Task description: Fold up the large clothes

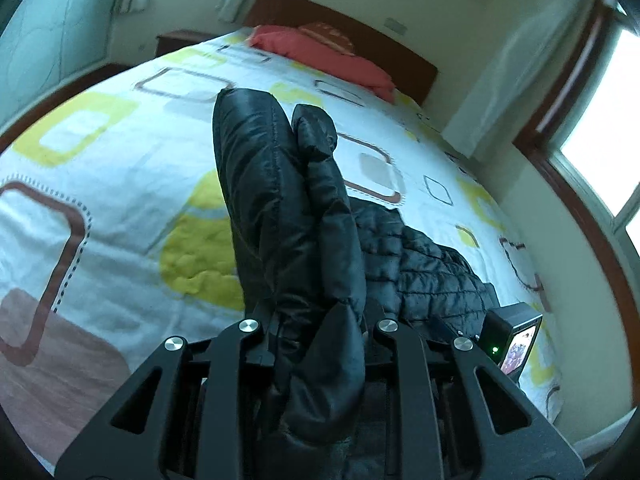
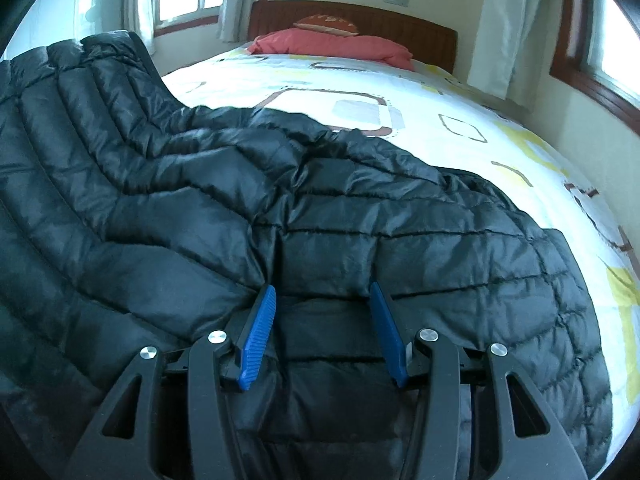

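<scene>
A black quilted puffer jacket point(image 2: 192, 200) lies spread over the near part of the bed. In the left wrist view my left gripper point(image 1: 316, 320) is shut on a bunched sleeve point(image 1: 272, 184) of that jacket. The sleeve stands up above the bed and hides the fingertips. The rest of the jacket point(image 1: 424, 272) trails down to the right. My right gripper point(image 2: 324, 292) has its blue fingers point(image 2: 260, 332) partly apart, with the tips dug into the jacket's near edge. A puffy fold sits pinched between them. At the left of the right wrist view the jacket rises off the bed.
The bed sheet point(image 2: 360, 80) is white with yellow and brown squares. A red pillow point(image 2: 332, 44) lies against the wooden headboard point(image 2: 400, 24). Curtained windows stand at the back left and right. A black device with a small screen point(image 1: 516, 336) sits by the jacket.
</scene>
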`<state>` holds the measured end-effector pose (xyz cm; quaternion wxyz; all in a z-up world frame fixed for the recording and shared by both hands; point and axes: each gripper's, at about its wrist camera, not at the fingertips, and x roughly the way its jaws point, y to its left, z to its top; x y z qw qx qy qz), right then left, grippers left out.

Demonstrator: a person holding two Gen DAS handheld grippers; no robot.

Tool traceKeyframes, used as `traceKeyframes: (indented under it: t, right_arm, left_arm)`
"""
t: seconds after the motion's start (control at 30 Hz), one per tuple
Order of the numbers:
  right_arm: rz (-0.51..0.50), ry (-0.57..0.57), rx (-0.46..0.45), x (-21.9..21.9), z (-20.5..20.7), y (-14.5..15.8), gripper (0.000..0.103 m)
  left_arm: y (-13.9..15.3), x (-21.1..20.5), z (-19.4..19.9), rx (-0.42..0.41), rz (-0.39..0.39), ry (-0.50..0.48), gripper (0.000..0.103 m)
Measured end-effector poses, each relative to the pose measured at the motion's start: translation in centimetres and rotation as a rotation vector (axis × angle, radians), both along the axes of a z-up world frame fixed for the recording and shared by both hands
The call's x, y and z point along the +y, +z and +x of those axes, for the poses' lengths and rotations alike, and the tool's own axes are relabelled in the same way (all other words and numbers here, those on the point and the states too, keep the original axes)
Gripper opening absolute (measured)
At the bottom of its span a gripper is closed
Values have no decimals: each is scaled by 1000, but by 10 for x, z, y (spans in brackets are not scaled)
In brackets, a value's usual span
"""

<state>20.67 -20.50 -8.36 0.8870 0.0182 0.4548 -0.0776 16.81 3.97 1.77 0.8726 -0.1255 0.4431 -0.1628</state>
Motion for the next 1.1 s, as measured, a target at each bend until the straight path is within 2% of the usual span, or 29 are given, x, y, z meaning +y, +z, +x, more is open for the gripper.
traceKeyframes:
  t: [0.3, 0.57, 0.83, 1.1]
  right_arm:
    - [-8, -104, -41, -68, -11, 25, 49]
    - [-36, -239, -11, -146, -34, 21, 49]
    - [-3, -328, 15, -202, -58, 5, 49]
    - [38, -323, 20, -201, -80, -7, 49]
  left_arm:
    - [18, -62, -7, -35, 85, -85, 22]
    - [13, -119, -17, -53, 163, -160, 22]
    - [-3, -193, -33, -60, 221, -285, 21]
    - [-45, -261, -43, -20, 276, -399, 21]
